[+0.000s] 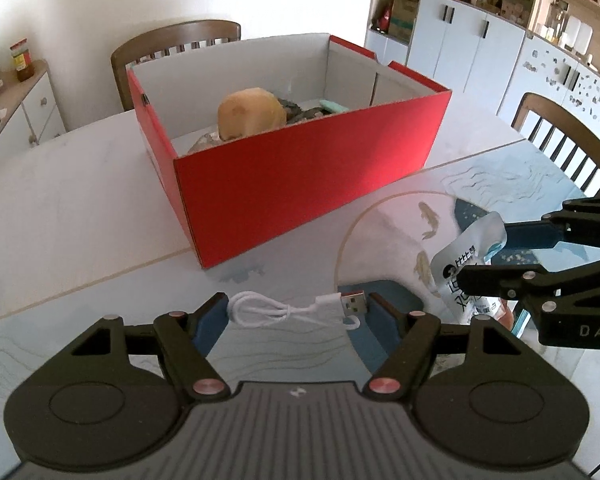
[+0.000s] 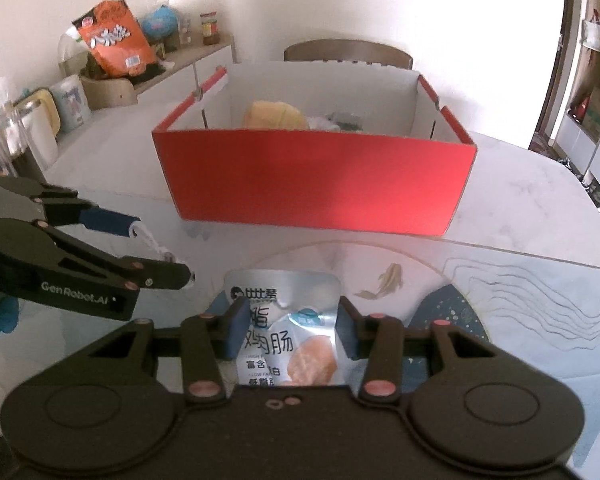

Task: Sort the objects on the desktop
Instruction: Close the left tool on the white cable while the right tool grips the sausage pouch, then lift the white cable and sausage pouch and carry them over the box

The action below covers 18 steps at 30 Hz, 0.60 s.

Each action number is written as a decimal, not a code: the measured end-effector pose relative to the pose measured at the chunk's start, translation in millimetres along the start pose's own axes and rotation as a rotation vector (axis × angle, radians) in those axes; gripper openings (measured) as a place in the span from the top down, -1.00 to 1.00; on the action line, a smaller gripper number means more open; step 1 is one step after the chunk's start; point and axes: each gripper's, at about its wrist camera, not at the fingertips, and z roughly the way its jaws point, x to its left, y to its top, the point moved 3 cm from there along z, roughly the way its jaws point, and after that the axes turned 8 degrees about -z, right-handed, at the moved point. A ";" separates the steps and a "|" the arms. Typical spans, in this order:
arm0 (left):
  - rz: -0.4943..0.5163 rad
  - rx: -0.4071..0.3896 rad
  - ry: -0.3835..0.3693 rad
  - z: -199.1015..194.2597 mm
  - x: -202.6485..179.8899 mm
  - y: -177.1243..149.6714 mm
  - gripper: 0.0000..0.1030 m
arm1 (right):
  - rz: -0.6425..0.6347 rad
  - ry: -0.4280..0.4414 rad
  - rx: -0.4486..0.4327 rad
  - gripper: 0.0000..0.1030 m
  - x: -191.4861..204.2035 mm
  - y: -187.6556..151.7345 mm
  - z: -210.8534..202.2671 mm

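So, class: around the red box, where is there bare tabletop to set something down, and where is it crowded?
Bare: the pale table left of the red box, and the strip to its right toward the table's edge. Crowded: the patterned mat in front, where the left gripper spans the USB cable and the right gripper grips the snack pouch.
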 end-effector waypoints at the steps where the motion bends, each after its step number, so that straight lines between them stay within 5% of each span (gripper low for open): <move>1: 0.003 -0.002 -0.004 -1.5 -0.7 0.3 -0.44 | 0.008 0.002 -0.008 0.14 -0.7 0.5 -2.9; 18: -0.002 -0.043 -0.047 -34.9 -16.6 20.3 -0.39 | 0.053 0.009 -0.082 0.14 -15.7 23.7 -37.6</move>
